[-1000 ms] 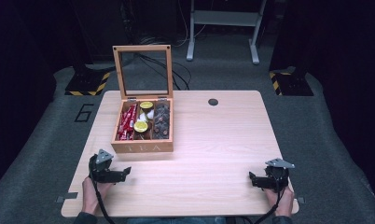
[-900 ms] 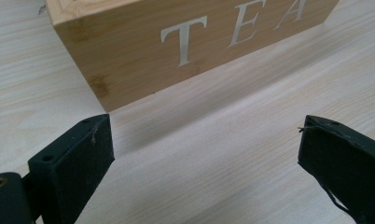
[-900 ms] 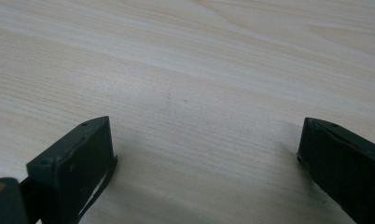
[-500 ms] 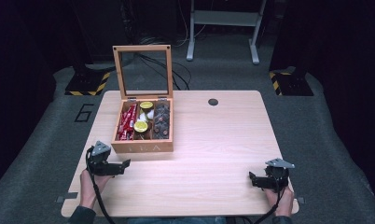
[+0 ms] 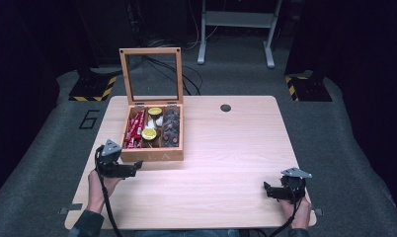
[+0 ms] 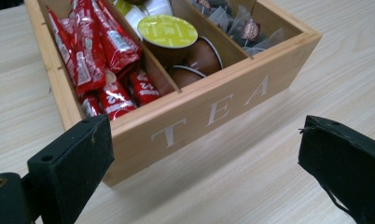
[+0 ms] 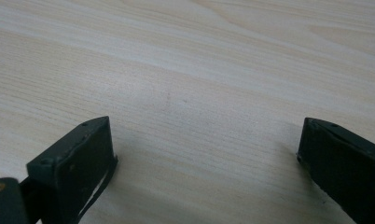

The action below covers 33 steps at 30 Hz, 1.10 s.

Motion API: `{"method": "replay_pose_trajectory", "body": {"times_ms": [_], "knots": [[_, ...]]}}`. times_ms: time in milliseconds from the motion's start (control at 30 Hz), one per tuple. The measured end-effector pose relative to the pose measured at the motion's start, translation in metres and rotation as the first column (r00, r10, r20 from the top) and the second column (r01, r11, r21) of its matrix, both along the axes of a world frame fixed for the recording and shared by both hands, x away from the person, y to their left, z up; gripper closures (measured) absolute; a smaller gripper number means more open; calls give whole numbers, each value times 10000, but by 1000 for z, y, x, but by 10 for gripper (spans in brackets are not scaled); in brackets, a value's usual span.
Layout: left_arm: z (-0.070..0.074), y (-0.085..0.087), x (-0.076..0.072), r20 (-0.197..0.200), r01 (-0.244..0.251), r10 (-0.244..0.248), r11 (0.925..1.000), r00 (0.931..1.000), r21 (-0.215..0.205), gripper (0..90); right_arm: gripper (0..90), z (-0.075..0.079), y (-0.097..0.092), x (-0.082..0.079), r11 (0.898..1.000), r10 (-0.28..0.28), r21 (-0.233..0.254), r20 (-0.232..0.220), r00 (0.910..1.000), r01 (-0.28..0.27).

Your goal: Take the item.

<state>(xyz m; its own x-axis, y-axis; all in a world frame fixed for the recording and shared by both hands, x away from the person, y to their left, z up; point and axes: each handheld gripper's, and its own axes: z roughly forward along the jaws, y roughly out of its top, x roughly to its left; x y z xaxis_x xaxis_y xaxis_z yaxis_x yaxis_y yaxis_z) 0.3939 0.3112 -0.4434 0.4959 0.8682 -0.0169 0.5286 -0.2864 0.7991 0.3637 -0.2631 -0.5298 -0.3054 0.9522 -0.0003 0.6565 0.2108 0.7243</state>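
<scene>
Tea box (image 6: 209,112) sits at twelve o'clock, just beyond the left gripper (image 5: 130,169), fingers apart; right gripper (image 5: 270,191), also apart, lies well off

tea box (image 5: 152,154) on table (image 5: 226,148), left side

The wooden tea box (image 6: 209,112) is seen at twelve o'clock, framed by wide-spread jaws of the left gripper (image 6: 204,163); red sachets (image 6: 101,60) are packed inside.

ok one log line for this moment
left gripper: open, facing tea box front | right gripper: open, over bare table | box lid: up
</scene>
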Motion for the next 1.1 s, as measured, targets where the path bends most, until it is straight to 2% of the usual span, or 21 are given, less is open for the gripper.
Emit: {"method": "replay_pose_trajectory", "body": {"times_ms": [267,467,633,733,867,1067,1100], "knots": [[8,-9,10,83,207,-206,9998,9998,-79,35,28,0,0,0,10000,0,2,-3,10000,0],[11,-14,23,-92,397,-399,9990,9992,-185,42,28,0,0,0,10000,-22,24,-30,10000,22],[14,-22,39,-132,512,-515,9985,9986,-180,41,28,0,0,0,10000,-20,23,-30,10000,20],[17,-26,46,-178,650,-656,9973,9977,-354,35,28,0,0,0,10000,-16,23,-29,10000,16],[23,-29,59,-87,530,-537,9964,9985,-666,12,29,0,0,0,10000,-5,20,-24,10000,5],[26,-29,76,-324,543,-573,9948,9978,-863,27,29,0,0,0,10000,-4,24,-25,10000,4],[26,-30,83,-347,545,-573,9955,9978,-771,27,30,0,0,0,10000,26,7,1,10000,-26]]}}
